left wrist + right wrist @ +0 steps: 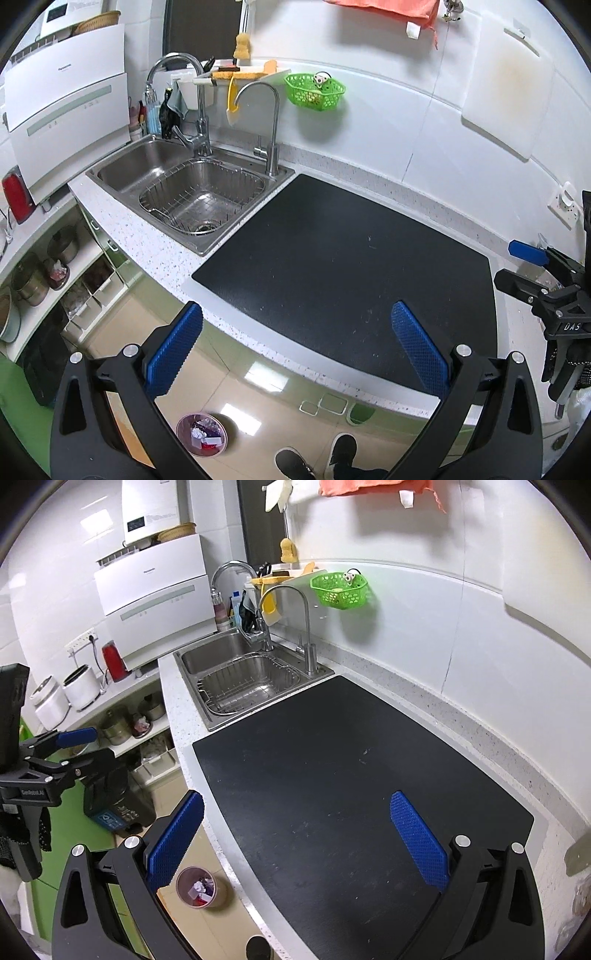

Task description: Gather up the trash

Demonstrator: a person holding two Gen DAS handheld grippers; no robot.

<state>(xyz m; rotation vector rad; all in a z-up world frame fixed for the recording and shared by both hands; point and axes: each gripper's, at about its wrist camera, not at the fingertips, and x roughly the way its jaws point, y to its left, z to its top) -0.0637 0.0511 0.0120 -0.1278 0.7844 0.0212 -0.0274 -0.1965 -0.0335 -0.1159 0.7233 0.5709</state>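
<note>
In the left wrist view, the left gripper (295, 347) is released, its blue pads (173, 347) wide apart with nothing between them, above the front edge of the desk (147, 240). A black mat (332, 251) covers the desk to the right of the sink (192, 192), and it lies bare. Down on the floor, below the left finger, stands a bin (201, 435) with trash (203, 435) inside: crumpled paper and coloured wrappers. This view alone shows the person's shoes (314, 461) on the tiles, beside the bin, and a white board (513, 88) on the wall at right. The right gripper (517, 266) enters from the right edge, one blue pad visible; whether it is released cannot be told from here.

In the right wrist view, the right gripper (295, 834) is released too, empty, over the mat (351, 775). The bin (197, 886) stands on the floor just off the desk edge, trash (201, 890) within. Only this view shows two white cookers (66, 698) and a red appliance (114, 661) on a shelf left of the sink (251, 683), and a dark box (118, 805) on the floor. The left gripper (55, 749) shows at the left edge.
</note>
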